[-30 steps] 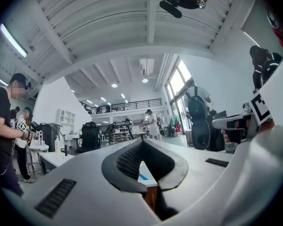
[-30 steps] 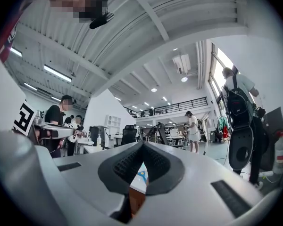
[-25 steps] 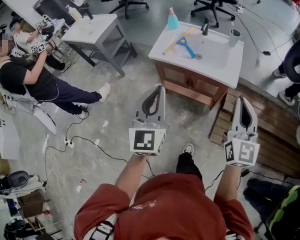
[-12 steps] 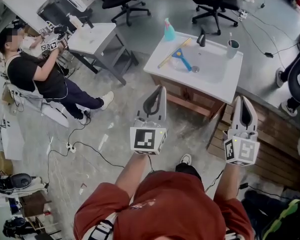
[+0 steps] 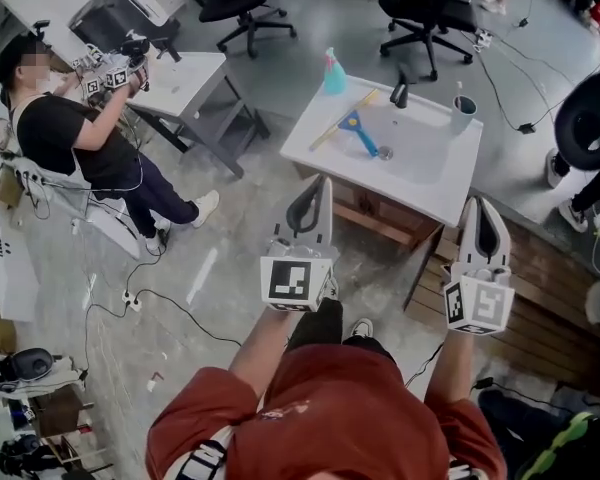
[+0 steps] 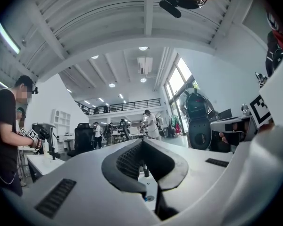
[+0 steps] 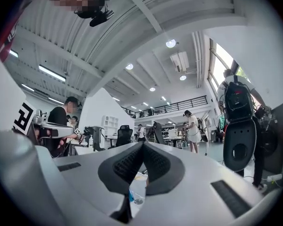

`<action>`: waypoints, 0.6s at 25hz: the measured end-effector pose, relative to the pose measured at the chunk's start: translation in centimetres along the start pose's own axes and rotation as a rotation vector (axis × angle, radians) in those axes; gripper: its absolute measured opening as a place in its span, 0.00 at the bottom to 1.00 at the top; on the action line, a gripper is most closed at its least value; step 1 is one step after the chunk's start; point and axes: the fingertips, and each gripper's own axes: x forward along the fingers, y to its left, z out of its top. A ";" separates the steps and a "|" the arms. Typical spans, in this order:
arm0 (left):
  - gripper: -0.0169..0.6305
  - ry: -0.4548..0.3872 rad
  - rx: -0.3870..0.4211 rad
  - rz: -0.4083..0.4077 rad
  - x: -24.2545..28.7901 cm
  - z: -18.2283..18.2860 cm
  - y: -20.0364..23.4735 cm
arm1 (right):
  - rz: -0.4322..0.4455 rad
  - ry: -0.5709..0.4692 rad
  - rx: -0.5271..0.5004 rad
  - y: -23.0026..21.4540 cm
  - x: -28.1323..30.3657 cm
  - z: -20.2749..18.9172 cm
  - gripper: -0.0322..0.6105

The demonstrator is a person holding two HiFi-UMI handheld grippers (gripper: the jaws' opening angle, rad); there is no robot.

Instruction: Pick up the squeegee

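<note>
Both grippers have their jaws closed, dark ribbed pads tip to tip, with nothing caught between them. The left gripper point(image 5: 317, 184) and the right gripper point(image 5: 479, 204) are held side by side and well apart, each pointing forward at about the same level. The left gripper view point(image 6: 142, 142) and the right gripper view point(image 7: 142, 144) show the same closed, empty pads.

Ahead of the jaws, and well clear of both, stands a white rectangular washbasin top point(image 5: 432, 186) on a brown wooden cabinet point(image 5: 370, 216). The blue plastic squeegee point(image 5: 360, 134) lies in that basin, forward and a little right of the left jaws, and forward and left of the right jaws. Its head rests against a long pale-yellow strip point(image 5: 330, 130); whether the strip belongs to it cannot be told. A round metal drain point(image 5: 384, 152) sits just beside the handle's end.

Beyond the squeegee, a black tap point(image 5: 400, 93) stands at the basin's far edge, a turquoise spray bottle point(image 5: 334, 73) at the far left corner and a dark cup point(image 5: 464, 108) at the far right.

Far left of the jaws, a seated person in a black shirt point(image 5: 65, 133) faces a small white table point(image 5: 195, 73).
</note>
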 end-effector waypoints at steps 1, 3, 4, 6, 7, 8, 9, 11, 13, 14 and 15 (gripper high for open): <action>0.05 -0.008 -0.003 -0.001 0.7 -0.3 0.6 | 0.003 0.001 -0.004 0.3 1.0 -0.3 0.06; 0.05 -0.015 -0.012 0.001 2.0 -1.0 2.1 | 0.010 0.001 -0.013 1.1 3.0 -0.7 0.06; 0.05 -0.015 -0.018 0.002 2.7 -1.5 3.0 | 0.012 0.003 -0.019 1.5 4.0 -0.9 0.06; 0.05 -0.014 -0.029 -0.002 4.0 -2.3 4.7 | 0.009 0.010 -0.028 2.4 6.0 -1.3 0.06; 0.05 -0.018 -0.036 -0.006 4.6 -2.5 5.7 | 0.006 0.015 -0.032 2.9 7.0 -1.4 0.06; 0.05 -0.026 -0.045 -0.008 5.2 -2.6 6.6 | 0.004 0.019 -0.036 3.5 8.1 -1.6 0.06; 0.05 -0.035 -0.053 -0.009 5.8 -2.6 7.7 | 0.005 0.021 -0.040 4.1 9.3 -1.7 0.06; 0.05 -0.047 -0.060 -0.013 7.2 -3.0 9.8 | 0.015 0.020 -0.051 5.5 11.9 -1.9 0.06; 0.05 -0.048 -0.060 -0.021 8.7 -3.6 12.2 | 0.023 0.019 -0.061 6.9 14.6 -2.2 0.06; 0.05 -0.047 -0.061 -0.025 9.5 -3.9 13.4 | 0.027 0.020 -0.067 7.6 16.1 -2.3 0.06; 0.05 -0.048 -0.066 -0.025 10.2 -4.0 14.8 | 0.030 0.022 -0.073 8.4 17.4 -2.4 0.06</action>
